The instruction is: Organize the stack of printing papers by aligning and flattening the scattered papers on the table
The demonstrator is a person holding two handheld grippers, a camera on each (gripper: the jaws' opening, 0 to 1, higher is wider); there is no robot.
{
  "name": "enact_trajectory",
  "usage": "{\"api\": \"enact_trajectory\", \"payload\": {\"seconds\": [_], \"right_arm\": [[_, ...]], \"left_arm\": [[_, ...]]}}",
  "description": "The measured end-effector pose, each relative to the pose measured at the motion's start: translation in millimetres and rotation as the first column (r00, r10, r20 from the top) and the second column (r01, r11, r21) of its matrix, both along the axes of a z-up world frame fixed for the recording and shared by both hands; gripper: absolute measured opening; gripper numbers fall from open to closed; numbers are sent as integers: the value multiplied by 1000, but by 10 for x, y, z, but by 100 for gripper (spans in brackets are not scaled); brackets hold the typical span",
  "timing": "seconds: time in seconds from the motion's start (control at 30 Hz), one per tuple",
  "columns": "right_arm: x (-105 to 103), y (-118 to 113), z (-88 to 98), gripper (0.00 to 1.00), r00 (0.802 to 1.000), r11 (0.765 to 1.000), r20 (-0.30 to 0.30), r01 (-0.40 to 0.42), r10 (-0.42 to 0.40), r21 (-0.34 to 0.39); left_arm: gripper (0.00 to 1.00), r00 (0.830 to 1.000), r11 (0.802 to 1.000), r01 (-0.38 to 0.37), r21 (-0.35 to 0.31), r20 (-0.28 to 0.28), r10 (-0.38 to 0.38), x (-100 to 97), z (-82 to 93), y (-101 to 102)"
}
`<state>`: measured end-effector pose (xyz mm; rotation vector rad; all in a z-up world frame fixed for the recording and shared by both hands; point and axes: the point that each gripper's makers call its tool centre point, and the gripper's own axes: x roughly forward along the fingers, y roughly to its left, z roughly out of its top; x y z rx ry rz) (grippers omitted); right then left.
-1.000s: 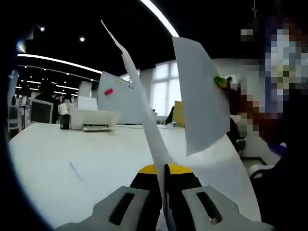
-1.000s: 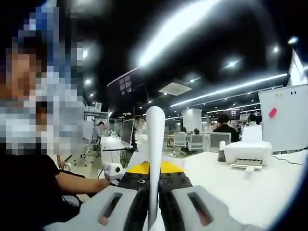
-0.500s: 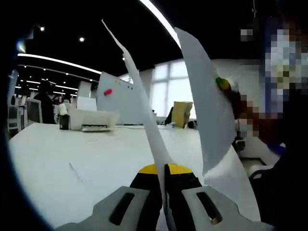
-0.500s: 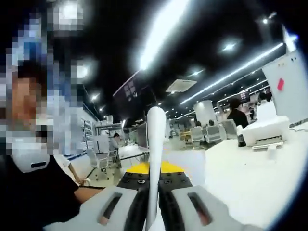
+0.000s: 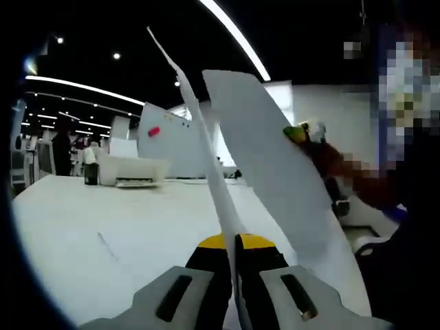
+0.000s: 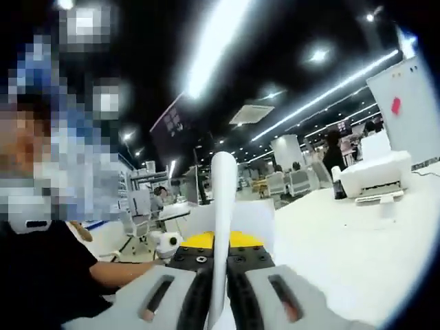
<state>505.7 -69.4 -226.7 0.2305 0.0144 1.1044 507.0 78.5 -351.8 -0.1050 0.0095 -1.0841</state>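
Gripping the papers (image 5: 206,158) edge-on, the left gripper (image 5: 234,249) has its jaws closed on the sheets, which rise up and away from the yellow-tipped jaws above the white desk (image 5: 96,240). On the far left of the desk stand a dark cup (image 5: 93,173) and a white printer (image 5: 134,170), with a whiteboard (image 5: 168,141) behind them. To the right, the far end of the papers curves over toward the other gripper. In the right gripper view, the right gripper (image 6: 223,249) has its jaws closed on the papers (image 6: 223,206), seen as a narrow upright strip. A printer (image 6: 375,180) sits at the right on the desk (image 6: 344,254).
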Motion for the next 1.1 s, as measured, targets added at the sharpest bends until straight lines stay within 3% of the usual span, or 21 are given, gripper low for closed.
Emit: {"api": "enact_trajectory", "payload": {"seconds": [0.27,0.67,0.77,0.87,1.1], "right_arm": [[294,-89,-51,0,997,997,60,55,-52,-50],[305,100,-130,0,996,999,85,-21,25,-46],[294,140,-158,0,996,998,69,-48,51,-37],[249,181,-223,0,994,994,7,-105,105,0],[247,260,-374,0,995,995,-30,-98,98,8]], "left_arm": [[6,1000,1000,3,-11,-8,-3,-3,12,6],[6,1000,1000,18,-24,-6,-18,-19,29,-1],[6,1000,999,19,-25,-6,-19,-19,30,-1],[6,1000,999,20,-29,-7,-20,-17,33,6],[7,1000,999,25,-35,-8,-26,-17,40,7]]}}
